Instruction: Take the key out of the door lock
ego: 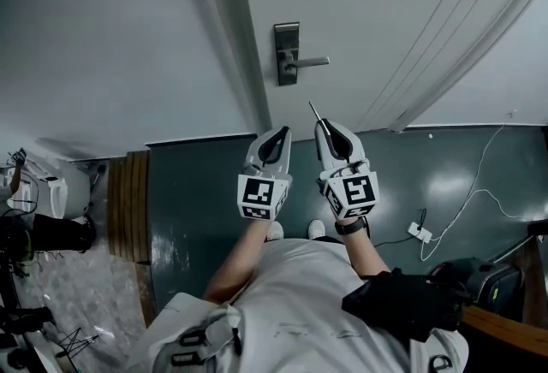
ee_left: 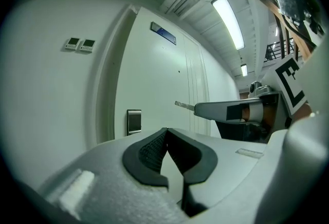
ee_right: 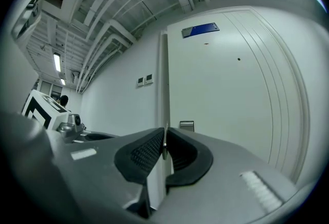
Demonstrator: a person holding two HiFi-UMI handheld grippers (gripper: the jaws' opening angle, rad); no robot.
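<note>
Between the pads of our right gripper point(ee_right: 164, 141) sits the key point(ego: 315, 112), pinched edge-on, its thin silver blade jutting past the tips toward the far door. It is clear of the door lock point(ego: 288, 53), just near of its lever. On the left, our left gripper point(ee_left: 167, 138) is closed on nothing. The pads bury the key's head.

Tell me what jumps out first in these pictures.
A thin key sticks out of the right tongs, clamped and clear of the door. Above it in the head view sits the metal lock plate with its lever handle; the left tongs are shut, empty.
</note>
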